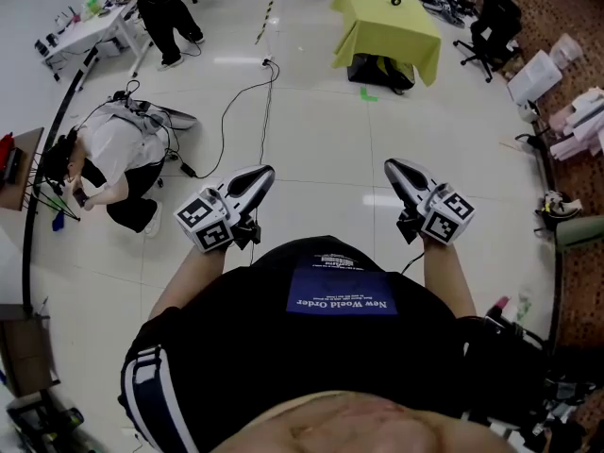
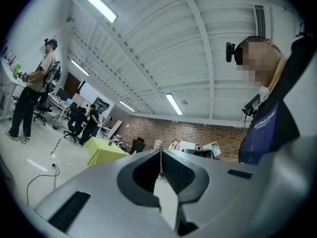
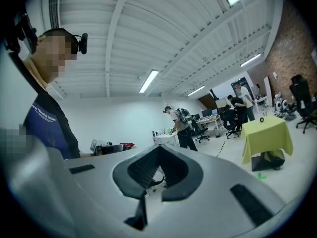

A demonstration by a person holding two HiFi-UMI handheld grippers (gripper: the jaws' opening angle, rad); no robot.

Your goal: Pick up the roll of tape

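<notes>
Head view: looked down on a glossy white floor (image 1: 311, 140) crossed by a black cable (image 1: 247, 92). Found the roll of tape (image 1: 395, 1) far ahead on a worktop (image 1: 377, 36) draped in yellow-green cloth. Caught a person (image 1: 113, 163) crouching at the left. Held the left gripper (image 1: 262, 176) and right gripper (image 1: 393, 168) well apart from the worktop.

Left gripper view: showed fingers closed, gripping nothing, with a brick wall (image 2: 188, 133) beyond.

Right gripper view: showed fingers closed too, empty, under a white ribbed ceiling (image 3: 148, 33).

floor (image 1: 311, 140): glossy white | table (image 1: 377, 31): yellow-green cloth | wall (image 2: 198, 133): brick | ceiling lights (image 2: 99, 4): strips, lit
</notes>
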